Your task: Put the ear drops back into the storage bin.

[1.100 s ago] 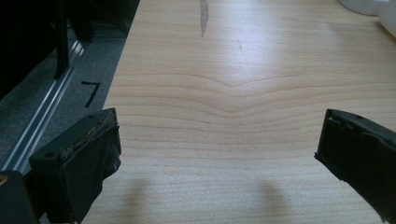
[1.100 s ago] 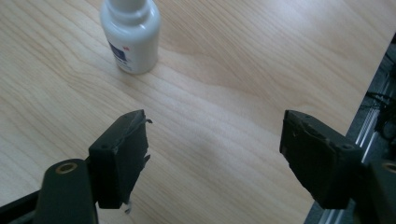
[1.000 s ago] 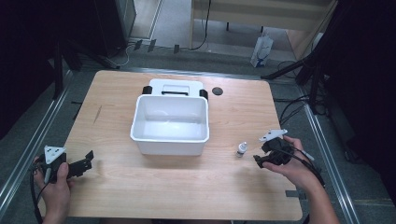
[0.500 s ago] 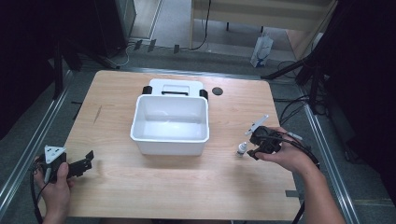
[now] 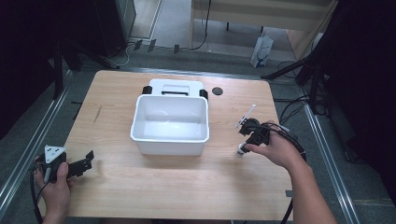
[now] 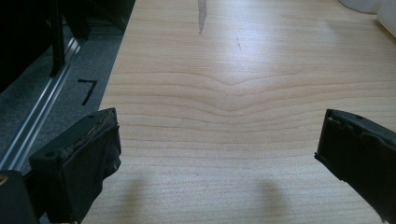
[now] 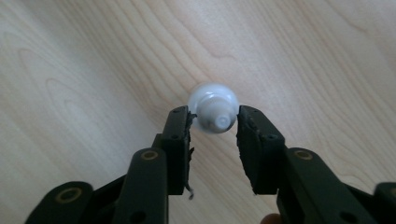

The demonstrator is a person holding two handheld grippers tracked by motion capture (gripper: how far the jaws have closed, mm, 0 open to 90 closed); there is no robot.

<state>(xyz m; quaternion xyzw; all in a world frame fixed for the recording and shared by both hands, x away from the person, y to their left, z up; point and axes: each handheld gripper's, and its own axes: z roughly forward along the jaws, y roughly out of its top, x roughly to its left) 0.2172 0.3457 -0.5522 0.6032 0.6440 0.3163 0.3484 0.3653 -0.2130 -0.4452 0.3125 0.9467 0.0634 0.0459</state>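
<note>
I have the right gripper (image 7: 214, 122) pointing down at the pale wooden table (image 5: 154, 186), and along its two black jaws I see a small white bottle with a narrow screw neck (image 7: 213, 108) standing upright between the tips. The jaws have just been closing, and both pads now sit against the sides of the bottle's neck, so I read that as a narrow grip on it. From the high view, the right gripper (image 5: 247, 138) sits to the right of the white rectangular plastic tub (image 5: 170, 137), near the table's right edge, and the small white bottle (image 5: 241, 150) shows just below the gripper body, on the tabletop and well apart from the tub's right wall. I cannot tell from any view whether the bottle's base has left the wood. Behind the tub, touching its far rim, lies a flat white lid with black clips at its corners (image 5: 176, 87), and a small dark round disc (image 5: 216, 91) rests on the table just to the lid's right. My left gripper (image 5: 77, 165) is held low over the near left corner of the table; its jaws stand wide apart with only bare wood grain between them.
</note>
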